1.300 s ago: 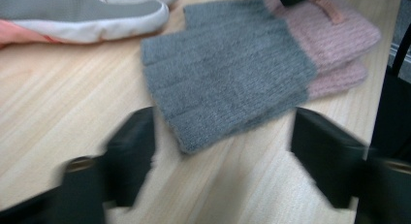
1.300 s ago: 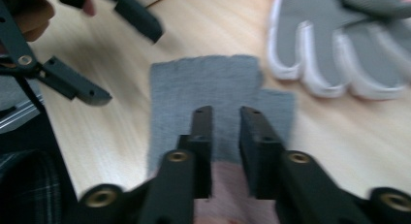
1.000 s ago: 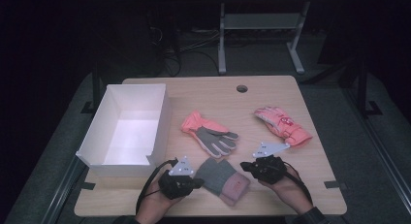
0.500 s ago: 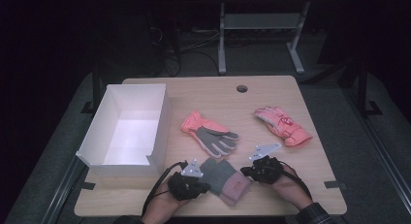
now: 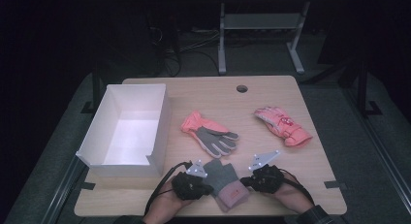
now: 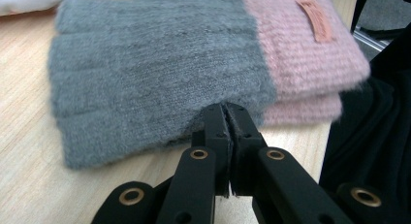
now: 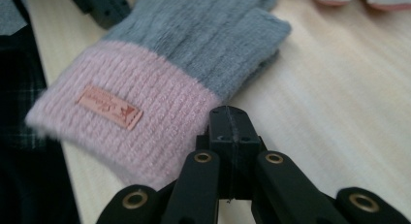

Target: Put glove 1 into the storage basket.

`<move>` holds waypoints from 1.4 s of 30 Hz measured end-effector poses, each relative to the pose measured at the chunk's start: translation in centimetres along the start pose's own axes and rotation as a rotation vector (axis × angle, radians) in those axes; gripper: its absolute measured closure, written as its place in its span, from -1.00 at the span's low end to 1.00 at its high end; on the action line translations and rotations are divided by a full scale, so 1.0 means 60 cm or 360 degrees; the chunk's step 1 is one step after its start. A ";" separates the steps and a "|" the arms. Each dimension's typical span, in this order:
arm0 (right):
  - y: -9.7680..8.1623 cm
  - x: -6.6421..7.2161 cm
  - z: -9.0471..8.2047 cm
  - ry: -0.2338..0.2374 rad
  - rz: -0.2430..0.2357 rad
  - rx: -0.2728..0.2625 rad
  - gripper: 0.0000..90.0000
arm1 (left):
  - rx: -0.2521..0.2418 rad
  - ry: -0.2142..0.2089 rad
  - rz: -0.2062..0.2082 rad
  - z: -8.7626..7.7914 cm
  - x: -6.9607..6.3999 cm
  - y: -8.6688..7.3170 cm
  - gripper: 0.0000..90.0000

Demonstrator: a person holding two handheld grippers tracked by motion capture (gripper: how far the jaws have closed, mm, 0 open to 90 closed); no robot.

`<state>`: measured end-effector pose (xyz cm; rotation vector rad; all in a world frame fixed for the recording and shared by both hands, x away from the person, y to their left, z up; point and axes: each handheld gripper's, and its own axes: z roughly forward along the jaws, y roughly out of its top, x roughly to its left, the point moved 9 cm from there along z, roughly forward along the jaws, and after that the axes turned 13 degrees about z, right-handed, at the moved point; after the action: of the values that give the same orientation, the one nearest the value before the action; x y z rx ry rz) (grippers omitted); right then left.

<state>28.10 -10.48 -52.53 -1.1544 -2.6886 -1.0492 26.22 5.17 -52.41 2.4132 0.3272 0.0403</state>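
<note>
A knitted glove [image 5: 226, 181], grey with a pink cuff and a small tan label, lies flat at the table's front edge between both grippers. My left gripper [image 5: 209, 188] is shut, its tips touching the grey edge [image 6: 145, 78] of the glove; the jaws [image 6: 225, 110] hold no fabric that I can make out. My right gripper [image 5: 245, 181] is shut too, its tips [image 7: 231, 115] resting on the wood just beside the pink cuff [image 7: 145, 122]. A second layer of pink knit shows under the cuff in the left gripper view.
A white open box [image 5: 118, 165] stands at the table's left. A coral glove with a grey palm [image 5: 209, 135] lies mid-table, and a pink padded glove [image 5: 283, 125] at the right. A cable hole [image 5: 242, 88] sits near the far edge.
My left gripper has slid right across the table front until its tips reached the knitted glove's grey edge. The right gripper has stayed put.
</note>
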 end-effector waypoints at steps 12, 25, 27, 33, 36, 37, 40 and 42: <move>-0.033 0.001 -0.026 0.0005 0.0035 0.0013 1.00 | 0.0001 -0.0034 0.0013 0.026 0.013 0.030 0.96; -0.049 -0.008 -0.039 -0.0008 0.0064 0.0017 1.00 | 0.0019 -0.0017 0.0037 0.056 0.053 0.071 0.98; -0.048 -0.004 -0.037 0.0004 0.0045 0.0026 1.00 | 0.0007 -0.0009 0.0015 0.058 0.057 0.075 0.99; -0.046 0.012 -0.027 0.0039 0.0004 0.0037 1.00 | -0.0006 -0.0014 -0.0001 0.061 0.071 0.082 0.99; -0.043 0.018 -0.022 0.0054 -0.0013 0.0044 1.00 | -0.0005 -0.0014 -0.0004 0.063 0.078 0.087 0.99; -0.042 0.024 -0.020 0.0067 0.0001 0.0050 1.00 | -0.0017 -0.0012 -0.0022 0.065 0.079 0.090 0.99; -0.037 0.031 -0.013 0.0080 -0.0023 0.0052 1.00 | -0.0015 -0.0002 -0.0027 0.068 0.087 0.093 0.99; -0.033 0.039 -0.008 0.0092 -0.0027 0.0054 1.00 | -0.0020 0.0002 -0.0035 0.068 0.092 0.094 0.99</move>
<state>25.03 -10.26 -52.65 -1.0807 -2.6655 -1.0186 33.29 -0.19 -52.16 2.3970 0.3528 0.0340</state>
